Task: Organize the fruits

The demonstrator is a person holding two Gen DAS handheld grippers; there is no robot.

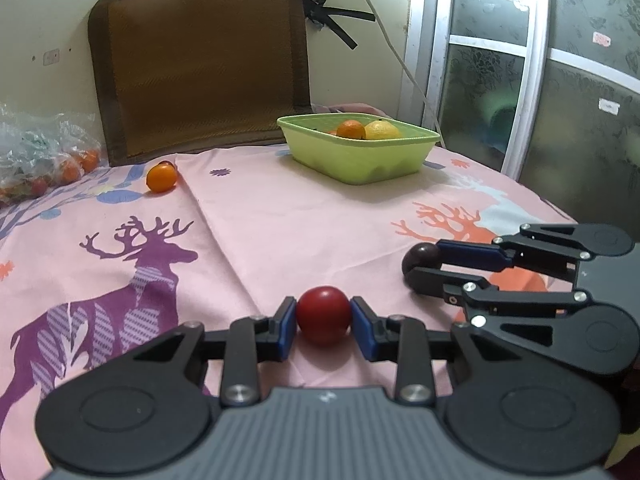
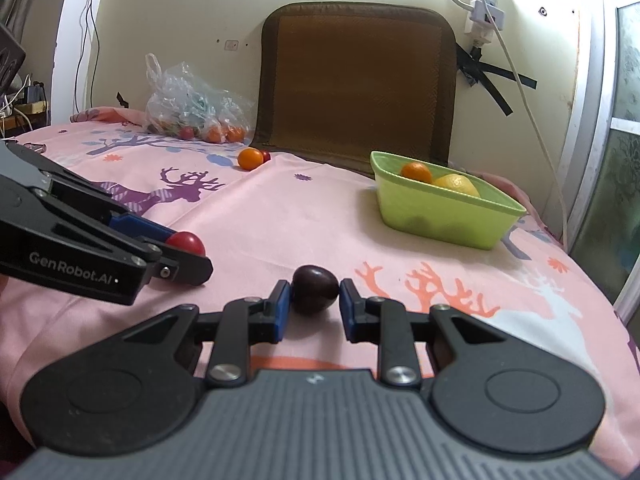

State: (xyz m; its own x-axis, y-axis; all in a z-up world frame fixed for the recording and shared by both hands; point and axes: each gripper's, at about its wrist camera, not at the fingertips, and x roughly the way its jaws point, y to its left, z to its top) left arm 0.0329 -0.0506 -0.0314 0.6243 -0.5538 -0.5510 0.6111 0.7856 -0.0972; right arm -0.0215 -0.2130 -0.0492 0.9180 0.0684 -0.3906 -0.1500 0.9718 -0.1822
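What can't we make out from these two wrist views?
- Green basket bottom: both views, its wall hides whatever lies under the orange and lemon.
- Plastic bag contents: crumpled film blurs them; cut by the left wrist view's edge.
- Small red fruit: mostly behind the loose orange.
- Right hand-held gripper contact with the dark fruit: unclear.

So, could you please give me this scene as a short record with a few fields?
left gripper: pads against both sides of a red round fruit low over the cloth
right gripper: pads flank a dark purple fruit; full contact unclear
green basket: holds an orange and a yellow fruit
loose fruit: an orange fruit with a small red one beside it, near the brown cushion
plastic bag: more fruit inside, far left
surface: pink deer-print cloth
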